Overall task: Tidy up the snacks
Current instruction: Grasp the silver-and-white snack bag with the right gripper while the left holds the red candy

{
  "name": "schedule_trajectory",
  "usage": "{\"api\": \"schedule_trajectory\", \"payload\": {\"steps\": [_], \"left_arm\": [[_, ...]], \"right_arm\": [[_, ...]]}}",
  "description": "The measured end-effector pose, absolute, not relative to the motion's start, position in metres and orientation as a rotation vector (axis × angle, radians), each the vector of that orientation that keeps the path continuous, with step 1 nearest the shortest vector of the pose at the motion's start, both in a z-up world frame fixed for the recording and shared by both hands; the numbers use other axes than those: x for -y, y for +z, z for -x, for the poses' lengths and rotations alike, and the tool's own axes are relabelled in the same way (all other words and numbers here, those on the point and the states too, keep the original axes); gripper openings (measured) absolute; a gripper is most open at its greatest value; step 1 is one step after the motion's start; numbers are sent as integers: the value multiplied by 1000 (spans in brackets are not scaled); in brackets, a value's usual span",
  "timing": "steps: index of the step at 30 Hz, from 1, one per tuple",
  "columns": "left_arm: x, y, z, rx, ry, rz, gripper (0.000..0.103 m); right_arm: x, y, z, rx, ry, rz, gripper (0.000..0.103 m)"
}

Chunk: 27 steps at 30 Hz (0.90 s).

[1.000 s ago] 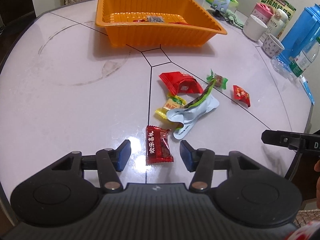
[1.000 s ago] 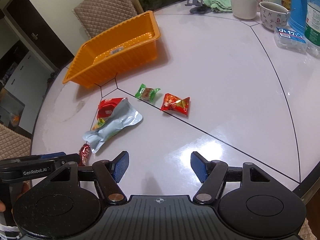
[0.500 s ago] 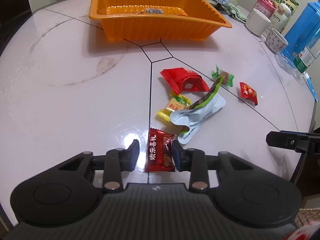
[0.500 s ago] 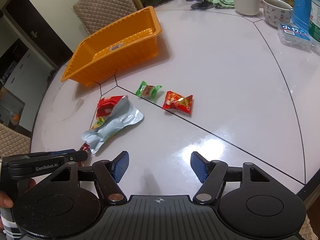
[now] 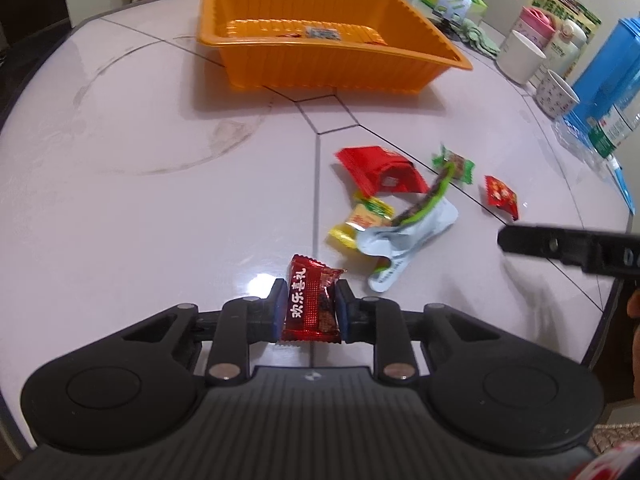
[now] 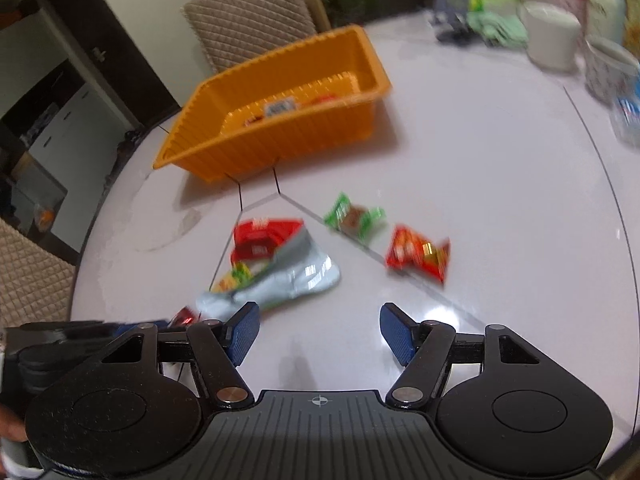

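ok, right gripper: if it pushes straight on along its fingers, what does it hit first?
Probably bare table: the open right gripper has nothing between its fingers. The silver wrapper sits just left of that line, though depth is uncertain.

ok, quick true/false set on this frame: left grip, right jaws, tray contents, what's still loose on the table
1. The left gripper is clamped on the dark red candy packet. True.
2. The right gripper holds a snack. False: its jaws stand apart with nothing between them.
3. The orange tray is empty. False: a few small items lie inside.
4. The green-wrapped candy and the red-orange packet lie on the table. True.
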<state>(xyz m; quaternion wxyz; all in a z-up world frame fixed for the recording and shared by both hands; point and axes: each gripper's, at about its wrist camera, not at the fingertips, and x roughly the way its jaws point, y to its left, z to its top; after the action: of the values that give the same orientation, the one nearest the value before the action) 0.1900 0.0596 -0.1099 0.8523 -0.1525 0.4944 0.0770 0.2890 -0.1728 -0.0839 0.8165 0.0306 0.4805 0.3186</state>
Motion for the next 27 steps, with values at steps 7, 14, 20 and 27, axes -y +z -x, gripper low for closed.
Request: {"api": "schedule_trajectory", "payload": {"steps": [7,14,20,27], "left_arm": [[-80,-108,-178,-1037,229,354,22],[-93,-106,-171,-1025,270,384,22],[-99,-105,-171,-1020,276,394,22],[-101,-107,-170,-1023,276,408,22]], "right_arm": [[144,-83,-321,-973,728,-12,50],[131,-95,-330,-1165,656,-137,50],[127,-111,-330,-1266,581,-283,50],[116,-116,-329,-1261,524,-275,43]]}}
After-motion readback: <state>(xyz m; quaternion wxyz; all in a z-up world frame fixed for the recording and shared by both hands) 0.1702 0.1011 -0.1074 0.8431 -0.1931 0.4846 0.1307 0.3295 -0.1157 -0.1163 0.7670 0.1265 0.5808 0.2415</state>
